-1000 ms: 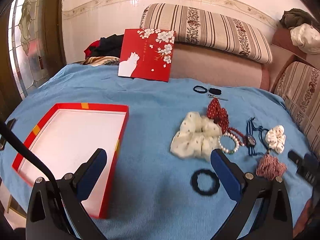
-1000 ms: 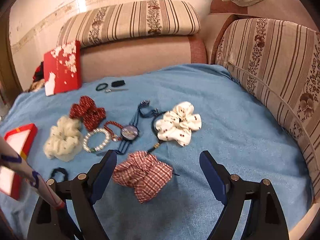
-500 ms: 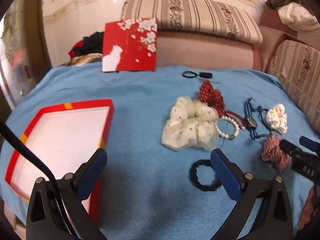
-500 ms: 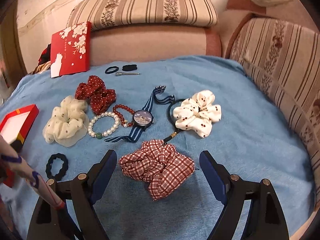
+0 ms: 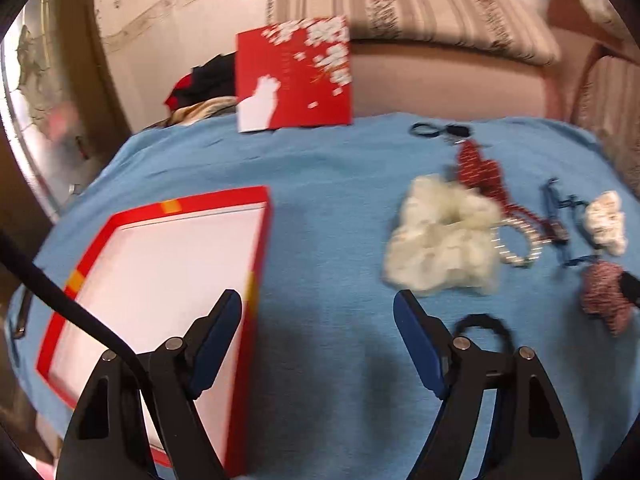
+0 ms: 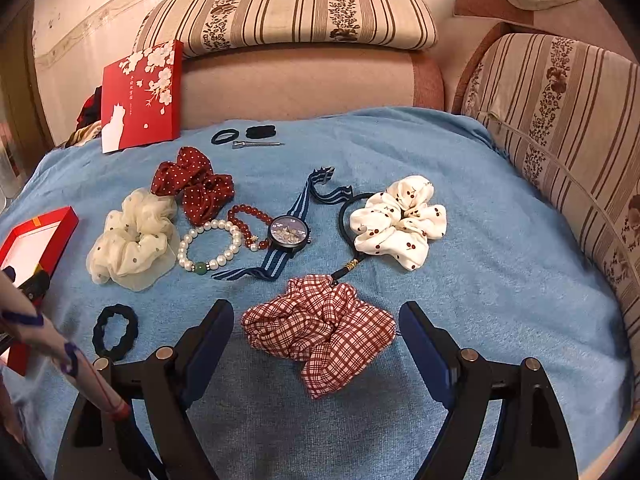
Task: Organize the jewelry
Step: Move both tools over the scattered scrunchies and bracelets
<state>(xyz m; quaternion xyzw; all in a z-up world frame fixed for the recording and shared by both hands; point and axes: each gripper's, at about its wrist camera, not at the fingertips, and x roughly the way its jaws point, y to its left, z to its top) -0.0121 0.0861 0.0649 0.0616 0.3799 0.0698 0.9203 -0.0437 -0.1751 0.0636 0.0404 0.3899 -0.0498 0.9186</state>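
My left gripper point(image 5: 318, 304) hovers over the blue cloth with its jaws closing and nothing between them. Its left finger is over the right rim of the open red box point(image 5: 256, 240). A black hair tie point(image 5: 484, 324) lies just right of its right finger, and a cream scrunchie point(image 5: 440, 240) lies beyond. My right gripper point(image 6: 316, 312) stands open with the red plaid scrunchie point(image 6: 320, 344) between its fingers, pads not touching it. Beyond lie a watch point(image 6: 290, 232), a pearl bracelet point(image 6: 208, 244), a red bead bracelet point(image 6: 248, 216), a cherry-print scrunchie point(image 6: 400, 216) and a red dotted bow point(image 6: 192, 184).
The red box lid point(image 6: 140, 92) leans against the sofa back at the far left. Two small black hair ties point(image 6: 244, 134) and a hair clip point(image 6: 256, 144) lie at the far edge of the cloth. Striped sofa cushions point(image 6: 560, 120) border the right side.
My left gripper has sunk and shifted toward the red box, and its jaws have narrowed. My right gripper has come closer, so the plaid scrunchie now lies between its fingers.
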